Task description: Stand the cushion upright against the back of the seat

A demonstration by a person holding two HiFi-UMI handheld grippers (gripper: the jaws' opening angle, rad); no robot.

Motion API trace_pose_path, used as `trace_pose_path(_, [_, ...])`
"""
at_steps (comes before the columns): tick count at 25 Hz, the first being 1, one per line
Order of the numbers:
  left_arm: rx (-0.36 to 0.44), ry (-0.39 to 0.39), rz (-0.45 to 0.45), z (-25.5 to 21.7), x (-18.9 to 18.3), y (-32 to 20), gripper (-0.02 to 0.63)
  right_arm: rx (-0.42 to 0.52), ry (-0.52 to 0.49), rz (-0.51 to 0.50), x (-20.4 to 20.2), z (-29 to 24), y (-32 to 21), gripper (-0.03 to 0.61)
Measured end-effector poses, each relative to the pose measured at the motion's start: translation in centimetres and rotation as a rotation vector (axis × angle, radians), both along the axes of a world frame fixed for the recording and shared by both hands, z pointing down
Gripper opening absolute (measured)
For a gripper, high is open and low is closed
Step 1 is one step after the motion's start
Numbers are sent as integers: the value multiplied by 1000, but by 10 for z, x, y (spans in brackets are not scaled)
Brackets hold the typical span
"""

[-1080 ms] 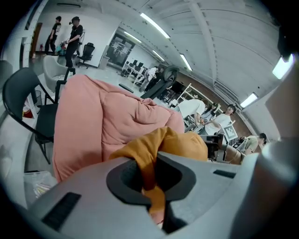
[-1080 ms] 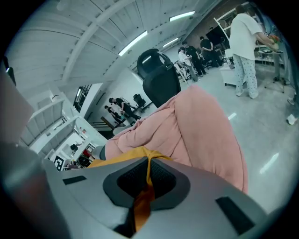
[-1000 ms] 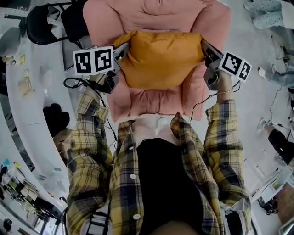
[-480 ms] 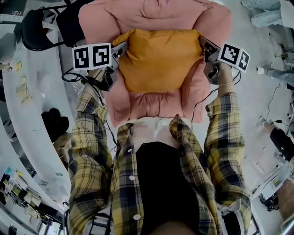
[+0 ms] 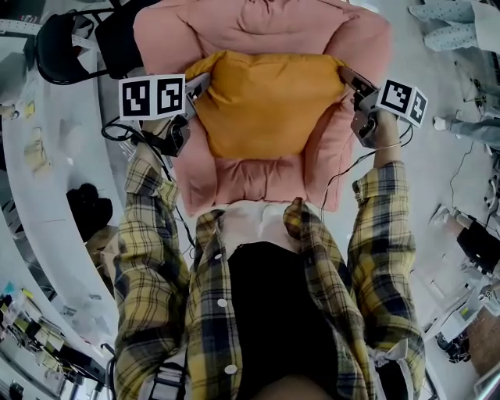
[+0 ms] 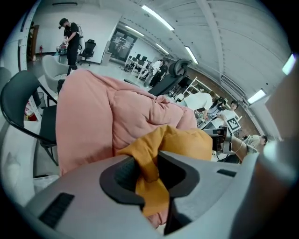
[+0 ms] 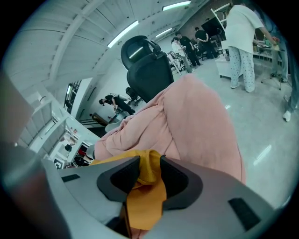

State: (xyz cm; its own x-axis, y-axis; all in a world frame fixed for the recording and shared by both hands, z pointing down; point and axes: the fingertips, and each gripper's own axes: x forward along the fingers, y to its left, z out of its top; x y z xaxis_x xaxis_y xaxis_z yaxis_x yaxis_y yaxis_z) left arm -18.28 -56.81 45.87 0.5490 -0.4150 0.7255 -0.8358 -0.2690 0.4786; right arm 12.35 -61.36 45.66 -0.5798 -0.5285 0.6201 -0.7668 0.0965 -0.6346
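Observation:
An orange cushion stands tilted in the pink padded armchair, with its top edge leaning on the backrest. My left gripper is at the cushion's left top corner and my right gripper at its right top corner. In the left gripper view a fold of the cushion lies between the jaws of the left gripper; they are opening but still touch it. In the right gripper view the right gripper is opening, with the cushion's corner loose between its jaws.
A black office chair stands left of the armchair, beside a curved white desk with small items. A person's legs show at the top right. Cables hang from both grippers. More people and desks fill the room behind.
The cushion and both grippers have edged slightly toward the armchair's back. Both cushion corners stay between the jaws.

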Motion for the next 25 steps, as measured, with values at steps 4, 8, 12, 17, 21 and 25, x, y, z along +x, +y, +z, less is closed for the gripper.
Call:
trace_pose_path(4, [43,-66,-10,-8,-10,0,159,31,17,32,3,-4,1,130])
trace_pose_path(8, [93,-82,-28,-22,-23,-1,204,71,40,52,8,-14,2,130])
trace_pose_path(12, [149,-109,-50,-36,-28,0,204,128,48,58,13,-30,3,130])
trace_pose_path(17, [210,-163,-65,-57,-34,9,204,216,51,78,21,-55,12,130])
trace_pose_path(21, [234,-140,-91,-71,-35,24,204,290,43,40,10,-80,27,130])
trace_pose_path(25, [288,-76,-100,-98,-12,47,202,408,35,-35,-12,-116,56,130])
